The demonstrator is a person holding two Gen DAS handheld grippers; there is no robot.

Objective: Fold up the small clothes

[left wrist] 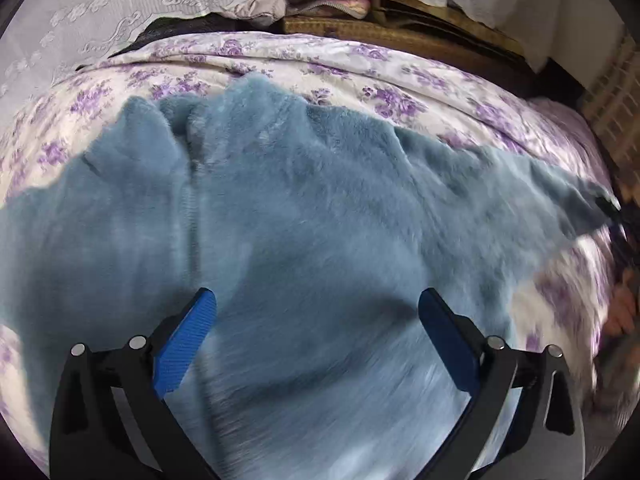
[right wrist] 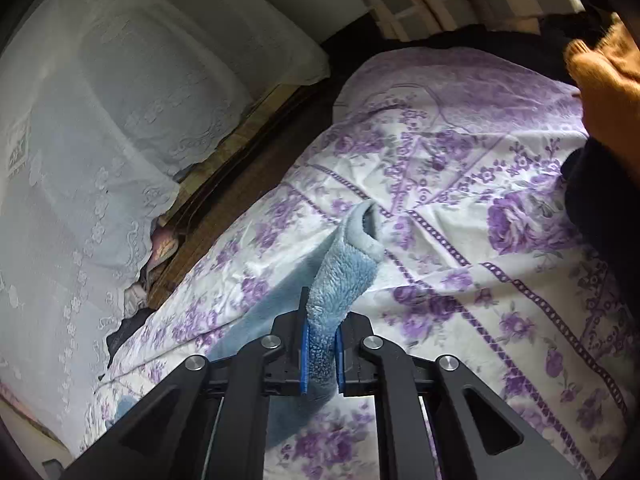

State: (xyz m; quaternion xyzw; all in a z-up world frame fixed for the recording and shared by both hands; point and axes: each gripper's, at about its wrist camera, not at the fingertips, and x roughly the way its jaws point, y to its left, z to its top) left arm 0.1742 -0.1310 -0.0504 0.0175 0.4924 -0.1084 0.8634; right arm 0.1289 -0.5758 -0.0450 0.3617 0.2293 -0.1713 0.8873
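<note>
Left gripper (left wrist: 316, 336) hangs wide open over the blue fleece garment (left wrist: 304, 208), holding nothing; the garment lies spread, unfolded, on the floral bedsheet (left wrist: 400, 96). Right gripper (right wrist: 320, 354) is clamped on a garment edge. Folding appears barely begun.

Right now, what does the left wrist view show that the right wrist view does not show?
Only the left wrist view shows the blue fleece garment spread wide, and the open left hand-held gripper above it.

Only the right wrist view shows the right hand-held gripper shut on the garment's sleeve end, and a bare hand at the far edge.

Both show the purple floral bedsheet and the white lace cover.
</note>
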